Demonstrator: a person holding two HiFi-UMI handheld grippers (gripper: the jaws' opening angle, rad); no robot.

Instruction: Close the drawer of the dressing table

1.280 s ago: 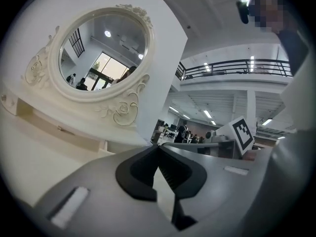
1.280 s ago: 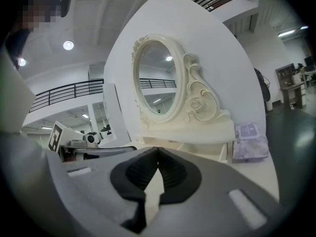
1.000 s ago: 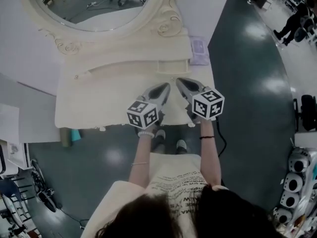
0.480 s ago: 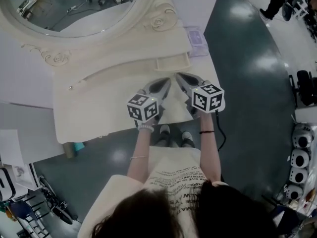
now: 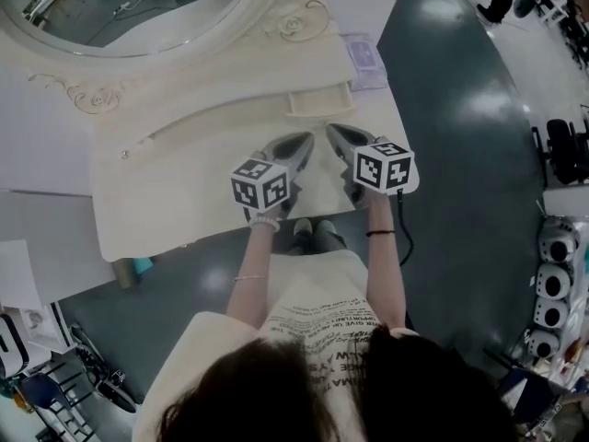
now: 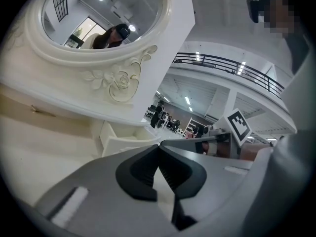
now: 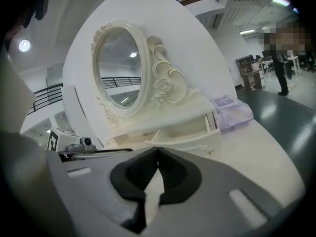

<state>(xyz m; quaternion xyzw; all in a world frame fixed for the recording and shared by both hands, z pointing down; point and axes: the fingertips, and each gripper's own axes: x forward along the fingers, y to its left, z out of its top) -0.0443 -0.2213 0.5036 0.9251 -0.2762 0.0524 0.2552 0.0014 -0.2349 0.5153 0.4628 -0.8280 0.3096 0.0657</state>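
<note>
- Two tools: one left tool (image 5: pixel 306 140) and one right tool (image 5: pixel 332 130).
- One drawer (image 5: pixel 319 105), standing open.
- One oval mirror (image 5: pixel 138 12).
- One lilac packet (image 5: pixel 365 61).
- One tabletop (image 5: pixel 175 201) under it all.

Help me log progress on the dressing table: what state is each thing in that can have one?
drawer, open, pulled out, looks empty.
left gripper, shut, nothing between the fingers.
right gripper, shut, nothing between the fingers.
mirror, upright on the tabletop.
</note>
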